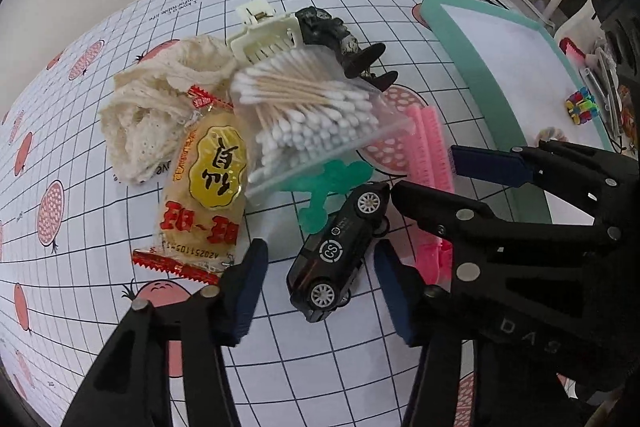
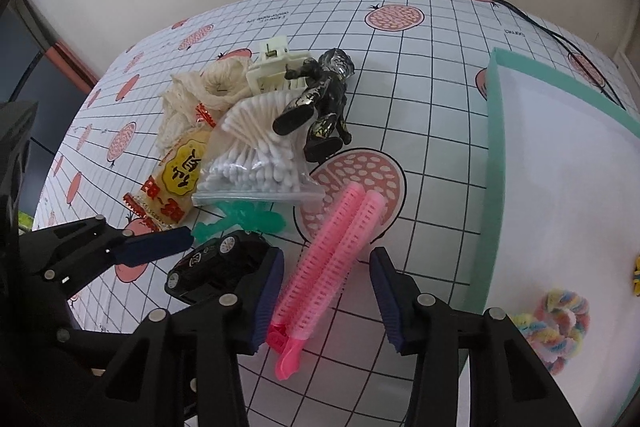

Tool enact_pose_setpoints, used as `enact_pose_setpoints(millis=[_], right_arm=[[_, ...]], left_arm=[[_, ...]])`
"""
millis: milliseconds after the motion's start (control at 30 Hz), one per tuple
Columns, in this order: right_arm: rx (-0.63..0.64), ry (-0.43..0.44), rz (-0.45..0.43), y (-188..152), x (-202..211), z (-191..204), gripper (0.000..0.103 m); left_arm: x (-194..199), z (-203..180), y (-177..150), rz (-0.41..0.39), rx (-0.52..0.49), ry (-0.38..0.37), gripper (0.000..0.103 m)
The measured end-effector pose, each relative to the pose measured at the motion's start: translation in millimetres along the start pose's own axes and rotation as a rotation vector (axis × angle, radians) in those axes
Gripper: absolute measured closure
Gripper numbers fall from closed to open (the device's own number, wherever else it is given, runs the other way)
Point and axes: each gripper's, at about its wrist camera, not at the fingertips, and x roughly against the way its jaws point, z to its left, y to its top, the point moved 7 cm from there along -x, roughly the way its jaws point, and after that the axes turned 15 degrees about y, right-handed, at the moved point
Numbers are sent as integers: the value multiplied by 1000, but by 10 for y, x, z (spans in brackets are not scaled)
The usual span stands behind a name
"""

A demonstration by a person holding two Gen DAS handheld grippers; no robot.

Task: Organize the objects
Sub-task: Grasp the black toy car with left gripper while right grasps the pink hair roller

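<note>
A black toy car (image 1: 340,247) lies on its side between the fingers of my open left gripper (image 1: 320,289), touched by neither pad. My right gripper (image 2: 328,289) is open astride a pink hair clip (image 2: 328,247) that lies flat on the cloth. In the left wrist view the right gripper (image 1: 424,175) straddles the same pink clip (image 1: 428,143). Behind them is a pile: a snack packet (image 1: 204,195), a bag of cotton swabs (image 1: 308,115), a cream lace cloth (image 1: 160,107), a cream claw clip (image 1: 264,35), a black figurine (image 1: 344,39) and a green rubbery toy (image 1: 332,183).
A teal-rimmed tray (image 2: 494,167) stands at the right and holds a pastel scrunchie (image 2: 556,323) and a small multicoloured item (image 1: 582,105). A black cable (image 2: 560,39) runs past the tray's far side. The table wears a grid-patterned cloth (image 2: 420,87), with a wall behind it.
</note>
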Motion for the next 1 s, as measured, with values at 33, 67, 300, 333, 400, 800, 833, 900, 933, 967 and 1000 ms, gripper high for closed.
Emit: enact_pose_setpoints(millis=[33,67,300,333,400,800,833,900,933,967,1000], right_arm=[[1,-2,-1,8,-5,2,55],[0,-2,-3,9,-4,-1,55],[3,-5,-9,15,10,-19,60],[1,-3,-10,12,13,-23,62],[-2,-2,-9,8,25,-33,64],[-17,14,-6,2,56,-66,71],[-18,13,-7,1,60,-71,71],[-20,9,-9,1,77,-92,71],[-25,11,-11,2,88,-99,72],[-29,14,-15,5,104,-110,72],[-33,19,-22,10,127,-117,72]], left_arm=[[-6,-5,1,1,-2,-1,51],[-5,-10,6,-3,-7,5,51],[17,-29,24,-12,-20,0,59],[19,-28,25,-12,-20,0,60],[24,-32,23,-12,-23,1,61],[68,10,41,-1,-19,-31,68],[74,17,45,0,-18,-31,68],[86,27,50,3,-18,-32,68],[90,30,51,6,-19,-31,68],[98,32,56,5,-21,-30,69],[113,37,65,5,-23,-27,69]])
